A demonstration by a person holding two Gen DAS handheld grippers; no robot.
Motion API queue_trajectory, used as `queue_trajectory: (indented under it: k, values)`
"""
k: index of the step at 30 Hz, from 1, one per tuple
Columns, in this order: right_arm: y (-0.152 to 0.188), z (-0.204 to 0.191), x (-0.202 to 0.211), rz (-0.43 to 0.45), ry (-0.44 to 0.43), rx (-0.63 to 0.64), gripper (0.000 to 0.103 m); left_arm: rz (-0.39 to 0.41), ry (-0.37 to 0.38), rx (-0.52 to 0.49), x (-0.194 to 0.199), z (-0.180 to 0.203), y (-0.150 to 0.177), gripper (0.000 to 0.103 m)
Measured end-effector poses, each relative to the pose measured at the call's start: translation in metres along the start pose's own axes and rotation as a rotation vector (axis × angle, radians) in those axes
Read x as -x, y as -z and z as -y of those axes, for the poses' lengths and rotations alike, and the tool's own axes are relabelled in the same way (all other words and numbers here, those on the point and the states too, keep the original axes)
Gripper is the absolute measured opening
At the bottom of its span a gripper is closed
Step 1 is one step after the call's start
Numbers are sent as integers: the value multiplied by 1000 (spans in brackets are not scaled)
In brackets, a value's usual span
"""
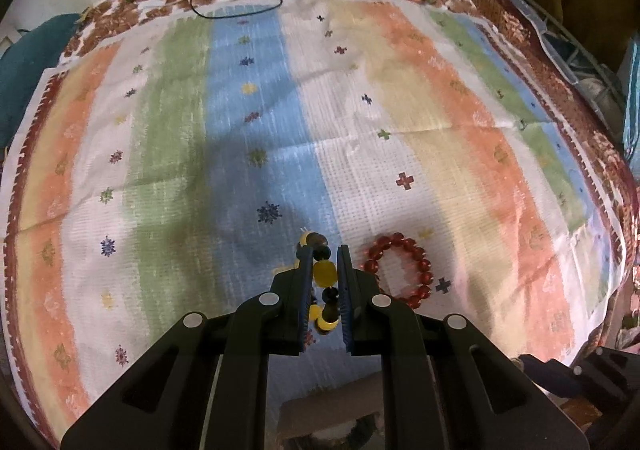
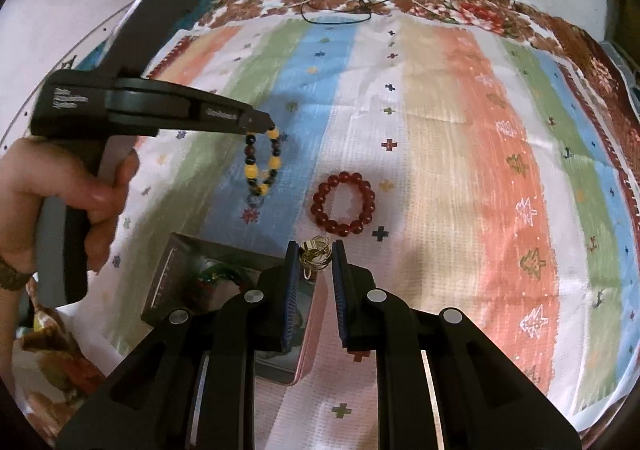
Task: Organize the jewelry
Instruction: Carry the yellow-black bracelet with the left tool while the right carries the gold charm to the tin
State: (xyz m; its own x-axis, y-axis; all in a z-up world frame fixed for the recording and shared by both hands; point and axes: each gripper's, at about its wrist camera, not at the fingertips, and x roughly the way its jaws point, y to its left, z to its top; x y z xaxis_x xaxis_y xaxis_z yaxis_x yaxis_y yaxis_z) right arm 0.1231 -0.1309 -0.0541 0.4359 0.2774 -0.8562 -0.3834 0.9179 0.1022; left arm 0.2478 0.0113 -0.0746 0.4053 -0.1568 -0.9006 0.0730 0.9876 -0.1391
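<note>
Both grippers are pinching jewelry. From its own wrist view, the left gripper (image 1: 325, 250) has its two dark blue pads pressed onto a yellow-and-dark beaded bracelet (image 1: 323, 274), the beads wedged between them. The right wrist view shows the same tool from the side: the left gripper (image 2: 269, 123) reaches in level from the left, gripped at its handle by the person's left hand (image 2: 68, 205), fingers curled round the grip and a band on the wrist. The bracelet (image 2: 262, 161) dangles from its tip as a loop, its lowest beads close over the blue stripe of the striped cloth (image 2: 460, 129); whether they touch is unclear. White lettering on the tool's side is too blurred to read.

The right gripper (image 2: 316, 248) points forward with its jaws narrowed on a gold wire ring (image 2: 316, 253) held at the tips.

A red beaded bracelet (image 2: 344, 203) lies flat on the cloth, just beyond the right gripper and to the right of the hanging bracelet. Near left sits an open dark box (image 2: 192, 278) with something green and red inside, and beside it a pink-edged tin (image 2: 308, 338) under the right gripper. A thin black cord (image 2: 336, 15) lies at the far floral border.
</note>
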Motion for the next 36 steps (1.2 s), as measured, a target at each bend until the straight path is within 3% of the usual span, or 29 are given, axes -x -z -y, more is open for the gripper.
queue_trajectory:
  k: [18,36]
  values:
    - [-6,-1,6,75,24,-11,17,134,60,2,77,13,33,12]
    - [-2,-3,3,72,23,9,17,205,80,-18,115,22,73,12]
